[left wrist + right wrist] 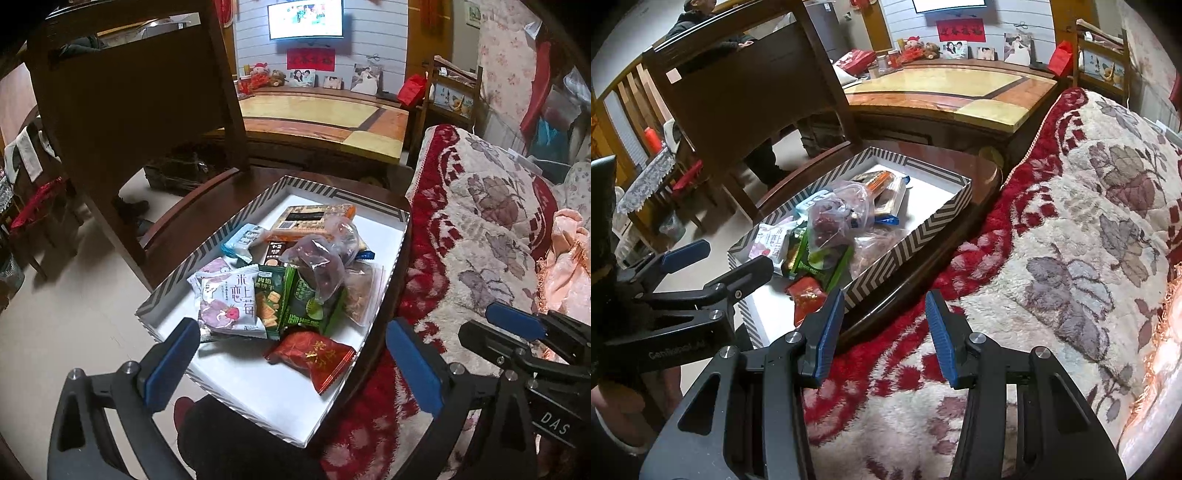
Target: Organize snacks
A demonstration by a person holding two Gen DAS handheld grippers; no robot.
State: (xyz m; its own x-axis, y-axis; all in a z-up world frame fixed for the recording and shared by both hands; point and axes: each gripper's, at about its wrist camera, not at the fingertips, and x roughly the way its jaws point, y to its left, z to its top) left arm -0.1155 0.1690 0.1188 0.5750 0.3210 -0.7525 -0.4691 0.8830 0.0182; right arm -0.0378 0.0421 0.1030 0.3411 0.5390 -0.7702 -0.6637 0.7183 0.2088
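Note:
A shallow box (pixel 166 291) with a chevron rim and white inside rests on a dark wooden chair seat. Piled in it are a red packet (pixel 314 356), a green packet (pixel 310 302), a white-and-pink packet (pixel 229 299), a clear bag of dark red pieces (pixel 321 262) and an orange pack (pixel 314 218). My left gripper (pixel 291 326) hovers open over the box's near end, nothing between its blue fingers. My right gripper (pixel 884 299) is open and empty, just right of the box (pixel 905 251), over the blanket's edge. Each gripper shows in the other's view: right gripper (pixel 495 332), left gripper (pixel 738 254).
The chair back (pixel 129 92) rises at the box's far left. A thick red-and-cream floral blanket (pixel 1071 221) fills the right side, touching the seat. A low table (pixel 314 118) with photos stands beyond. A person (pixel 698 14) stands behind the chair.

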